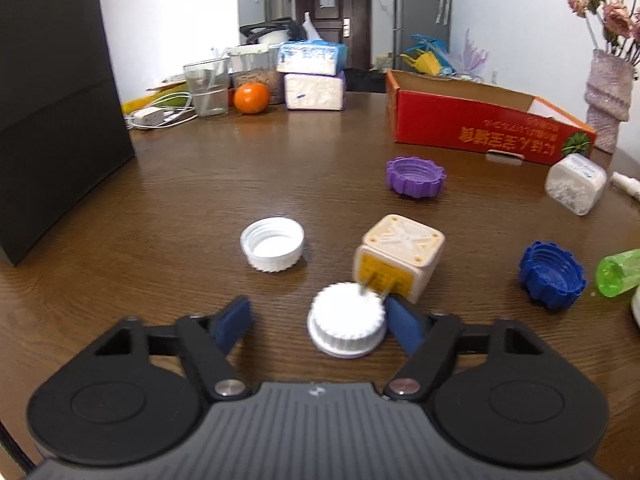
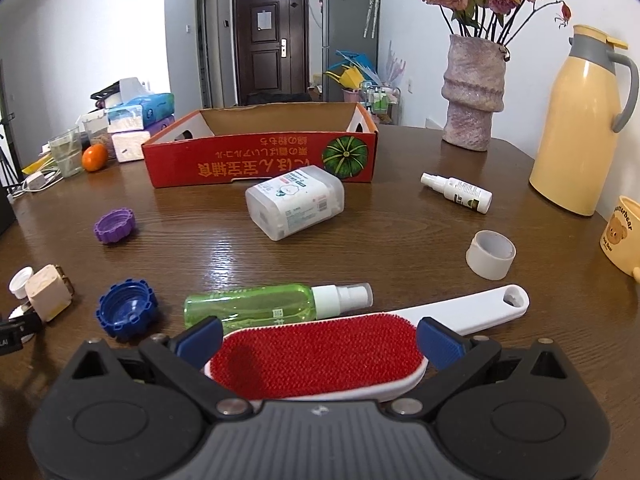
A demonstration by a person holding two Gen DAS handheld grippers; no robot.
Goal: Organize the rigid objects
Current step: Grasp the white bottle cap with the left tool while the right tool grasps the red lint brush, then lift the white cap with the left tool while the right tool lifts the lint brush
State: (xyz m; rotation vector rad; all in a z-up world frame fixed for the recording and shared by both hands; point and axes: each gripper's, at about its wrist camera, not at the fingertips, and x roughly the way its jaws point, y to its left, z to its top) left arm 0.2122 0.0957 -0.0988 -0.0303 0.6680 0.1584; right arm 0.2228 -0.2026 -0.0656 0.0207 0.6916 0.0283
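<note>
In the left wrist view a white ribbed cap (image 1: 346,322) lies top up on the wooden table between my left gripper's (image 1: 320,322) fingers. It sits close against the right pad (image 1: 404,324), and a clear gap separates it from the left pad. A cream plug cube (image 1: 398,258) lies just beyond the cap, and an upturned white cap (image 1: 272,249) to the left. My right gripper (image 2: 320,342) stands wide open around the red head of a lint brush (image 2: 316,358) lying on the table. A red cardboard box (image 2: 260,160) stands open at the back.
A green spray bottle (image 2: 260,306), a blue cap (image 2: 126,308), a purple cap (image 2: 114,226), a clear tub (image 2: 296,202), a small white spray bottle (image 2: 456,192) and a tape roll (image 2: 490,254) lie scattered. At the right stand a vase (image 2: 472,92), thermos (image 2: 580,128) and mug (image 2: 624,240). A black bag (image 1: 60,120) stands left.
</note>
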